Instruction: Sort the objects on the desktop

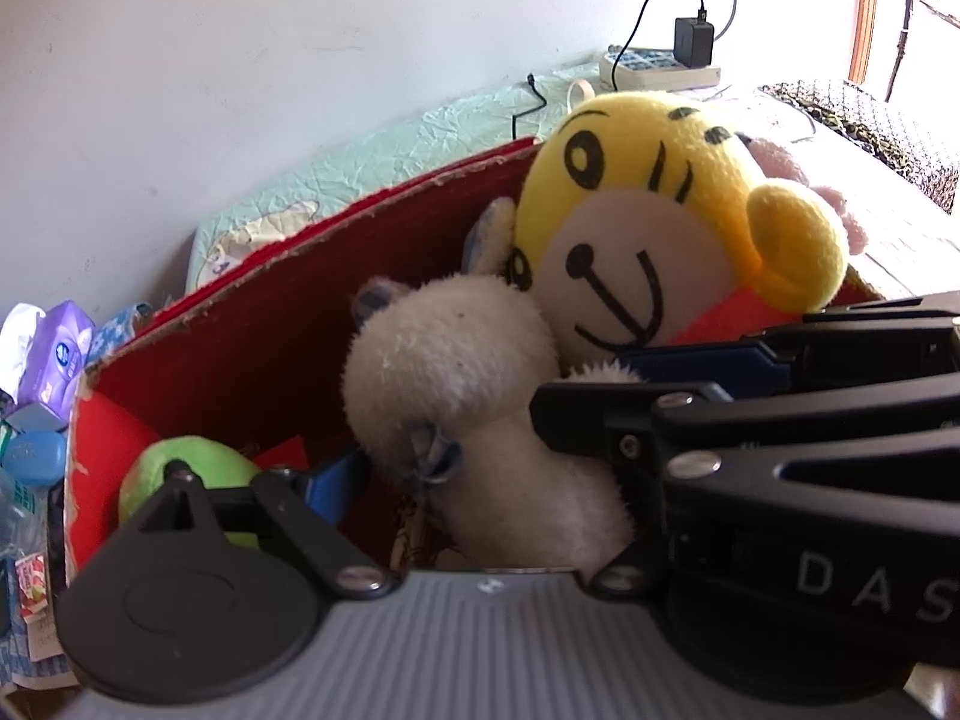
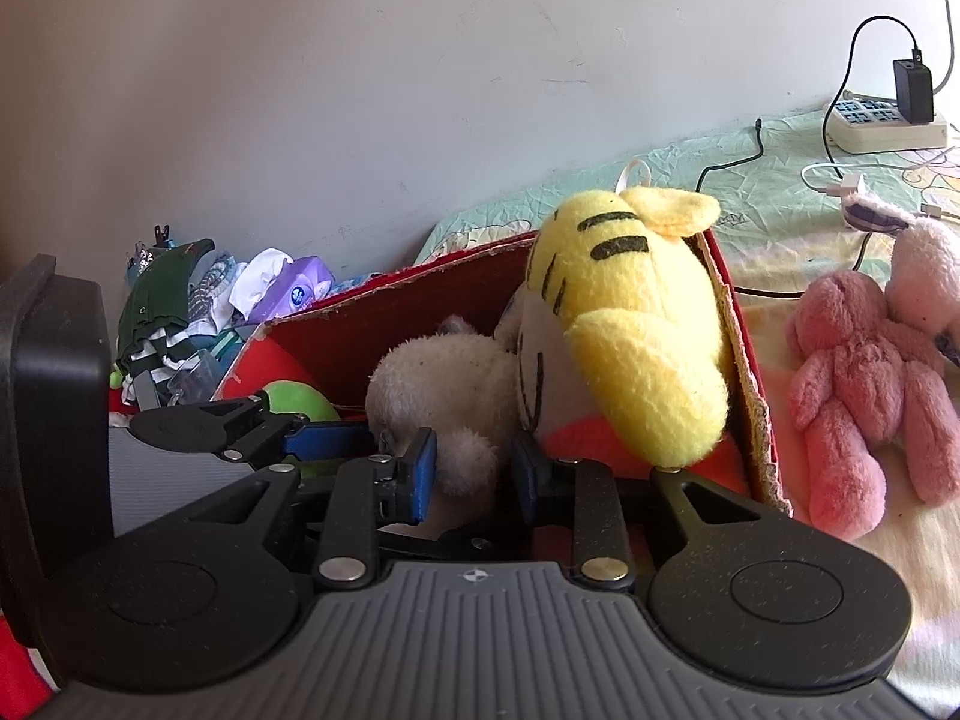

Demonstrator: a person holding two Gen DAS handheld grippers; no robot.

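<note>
Right tongs [image 2: 474, 468] stand narrowly parted around a limb of the white plush [image 2: 444, 384], contact unclear. Left tongs [image 1: 480, 420] spread wide around the same plush [image 1: 444, 360], inside the red box [image 1: 258, 324] beside the yellow tiger plush [image 1: 648, 210]. Pink plush [image 2: 864, 384] lies outside.

Red box [image 1: 252, 324]; yellow tiger toy [image 1: 648, 192] with black stripes; white fluffy toy [image 1: 456, 354]; green ball [image 1: 186, 468]; pink plush [image 2: 864, 384]; mint sheet [image 2: 750, 180].
</note>
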